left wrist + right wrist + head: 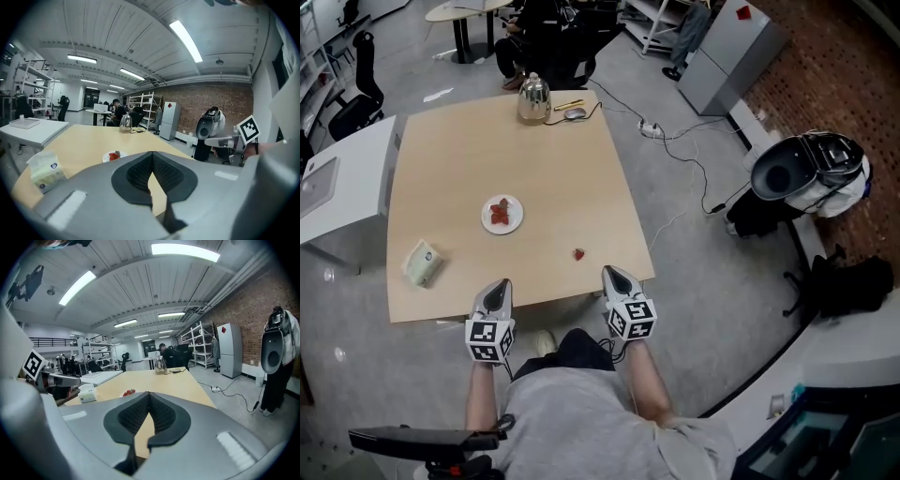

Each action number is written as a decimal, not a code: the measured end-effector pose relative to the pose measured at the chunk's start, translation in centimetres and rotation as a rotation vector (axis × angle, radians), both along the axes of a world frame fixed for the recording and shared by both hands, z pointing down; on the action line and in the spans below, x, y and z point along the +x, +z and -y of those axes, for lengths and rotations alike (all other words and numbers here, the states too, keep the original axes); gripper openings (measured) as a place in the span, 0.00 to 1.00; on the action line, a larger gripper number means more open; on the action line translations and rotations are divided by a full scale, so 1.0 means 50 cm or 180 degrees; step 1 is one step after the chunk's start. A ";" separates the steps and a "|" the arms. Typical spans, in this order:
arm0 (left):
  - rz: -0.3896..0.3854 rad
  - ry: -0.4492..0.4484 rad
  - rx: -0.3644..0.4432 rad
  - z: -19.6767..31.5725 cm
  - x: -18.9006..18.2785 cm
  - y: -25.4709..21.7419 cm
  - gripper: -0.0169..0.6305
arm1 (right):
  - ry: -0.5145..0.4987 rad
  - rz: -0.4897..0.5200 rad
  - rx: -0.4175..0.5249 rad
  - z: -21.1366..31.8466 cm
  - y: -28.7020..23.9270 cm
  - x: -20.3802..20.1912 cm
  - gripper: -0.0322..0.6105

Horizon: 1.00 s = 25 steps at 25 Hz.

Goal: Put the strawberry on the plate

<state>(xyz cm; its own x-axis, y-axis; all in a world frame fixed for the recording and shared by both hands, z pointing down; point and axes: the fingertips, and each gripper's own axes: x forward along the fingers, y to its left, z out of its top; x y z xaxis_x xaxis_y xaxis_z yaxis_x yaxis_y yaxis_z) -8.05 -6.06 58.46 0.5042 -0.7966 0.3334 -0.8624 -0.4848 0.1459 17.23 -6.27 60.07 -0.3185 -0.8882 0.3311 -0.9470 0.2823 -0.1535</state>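
In the head view a loose strawberry [578, 253] lies on the worktop [553, 159] close to its near edge, right of a plate [516, 223] carrying red fruit. The left hand-held gripper [499, 286] and right hand-held gripper [614, 275] sit at that edge. In the left gripper view the jaws are clenched tip to tip on nothing, and the grey body hides the strawberry, leaving the plate, a tissue pack [44, 171] at left and a far kettle [125, 123] visible. In the right gripper view the jaws are likewise clenched and empty, the strawberry is hidden too, and only the plate's fruit peeps over the body.
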 end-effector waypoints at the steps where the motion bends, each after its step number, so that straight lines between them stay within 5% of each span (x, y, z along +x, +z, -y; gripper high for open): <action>1: -0.0001 -0.0001 -0.0010 0.003 -0.001 0.001 0.06 | 0.0005 -0.0007 -0.0019 0.006 0.005 0.002 0.06; 25: 0.0106 -0.0329 -0.0219 0.072 -0.047 0.020 0.06 | -0.0433 -0.0279 -0.0950 0.152 0.278 -0.019 0.09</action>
<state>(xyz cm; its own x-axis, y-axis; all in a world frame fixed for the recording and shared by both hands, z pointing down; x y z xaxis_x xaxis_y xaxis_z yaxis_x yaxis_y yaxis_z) -10.40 -9.68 59.46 0.4083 -0.8184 0.4043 -0.9122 -0.3829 0.1462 16.27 -13.87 73.99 -0.3862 -0.6992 0.6016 -0.9170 0.3619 -0.1680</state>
